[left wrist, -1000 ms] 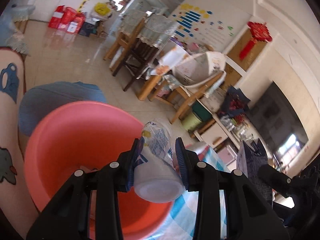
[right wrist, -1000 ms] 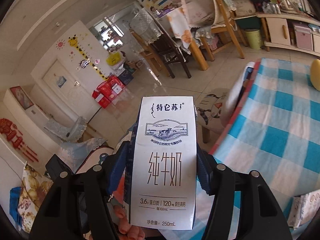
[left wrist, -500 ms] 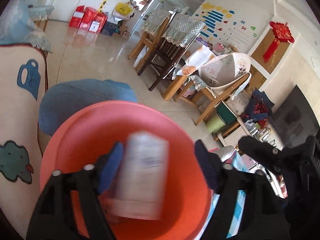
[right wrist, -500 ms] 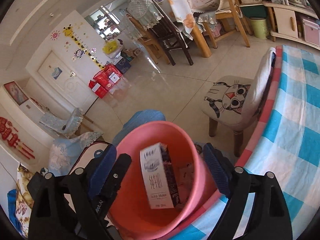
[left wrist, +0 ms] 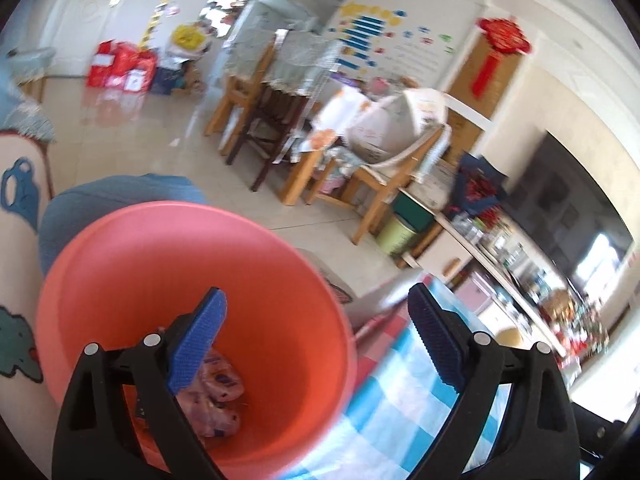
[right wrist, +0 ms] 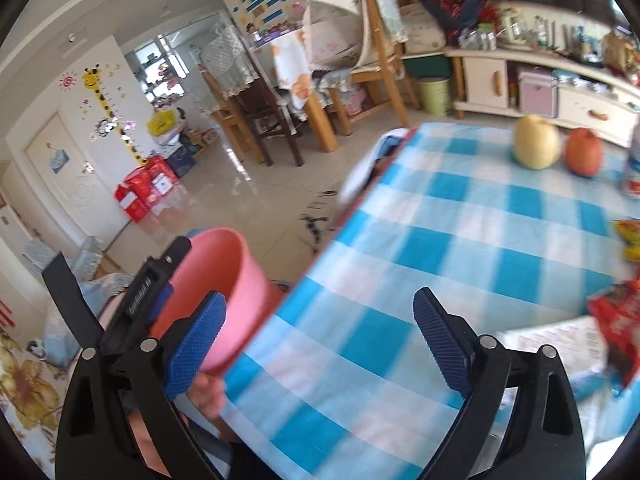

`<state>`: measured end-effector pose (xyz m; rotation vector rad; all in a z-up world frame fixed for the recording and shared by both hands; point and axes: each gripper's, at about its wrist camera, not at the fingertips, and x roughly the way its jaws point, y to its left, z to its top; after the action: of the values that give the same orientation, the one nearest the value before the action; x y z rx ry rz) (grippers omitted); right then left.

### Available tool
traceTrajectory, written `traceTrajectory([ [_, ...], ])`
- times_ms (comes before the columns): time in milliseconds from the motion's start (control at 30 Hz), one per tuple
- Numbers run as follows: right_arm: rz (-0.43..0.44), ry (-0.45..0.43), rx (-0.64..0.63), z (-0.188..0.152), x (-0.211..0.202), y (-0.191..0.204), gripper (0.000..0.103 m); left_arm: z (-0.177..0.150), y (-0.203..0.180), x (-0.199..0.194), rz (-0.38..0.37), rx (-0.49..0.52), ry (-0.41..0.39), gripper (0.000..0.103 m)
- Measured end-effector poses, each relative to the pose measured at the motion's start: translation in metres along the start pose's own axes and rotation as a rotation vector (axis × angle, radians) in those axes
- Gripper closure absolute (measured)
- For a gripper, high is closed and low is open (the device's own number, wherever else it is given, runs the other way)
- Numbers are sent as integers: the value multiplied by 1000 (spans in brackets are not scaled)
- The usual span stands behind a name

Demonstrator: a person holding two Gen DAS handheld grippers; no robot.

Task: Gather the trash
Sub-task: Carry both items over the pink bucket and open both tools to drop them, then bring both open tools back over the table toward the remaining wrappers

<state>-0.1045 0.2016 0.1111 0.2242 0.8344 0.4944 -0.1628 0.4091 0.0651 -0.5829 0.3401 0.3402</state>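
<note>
**Status: two items binned, table trash outstanding**

We begin nearest the cameras. Our left gripper has just been opening; its jaws now stand spread wide with nothing between them, and it hangs over the mouth of the pink bin. Our right gripper has likewise just been opening; its jaws are spread and empty, and it points out over the checked tablecloth.

Container contents: in the left wrist view, at 7 o'clock, crumpled pinkish wrappers lie on the bin floor, partly hidden behind the left blue pad. We cannot make out a milk carton or a cup in the bin from this angle; the gripper frame blocks much of the floor.

In the right wrist view the bin sits at 9 o'clock, just beside the table edge and below it.

Remaining work, as we judge it: at 3 to 4 o'clock, a red snack packet and a yellow wrapper lie on the cloth, near a white paper. These appear to be trash still to collect.

Farther out, at 1 o'clock, a pear and an orange fruit stand just beside each other. We judge these not to be trash.
</note>
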Motion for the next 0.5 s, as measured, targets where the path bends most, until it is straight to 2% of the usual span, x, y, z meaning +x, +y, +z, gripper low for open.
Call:
traceTrajectory([
  [200,-148,-102,4,-26,-63,-37,8,-18,-40,-16,-113,92,-43,9],
  [400,-148,-188,86,-42,-97,-81,8,-35,-74,-28,-201,182,-3,7],
  [500,-143,-198,107,-50,-106,-101,8,-47,-85,-37,-209,249,3,7],
])
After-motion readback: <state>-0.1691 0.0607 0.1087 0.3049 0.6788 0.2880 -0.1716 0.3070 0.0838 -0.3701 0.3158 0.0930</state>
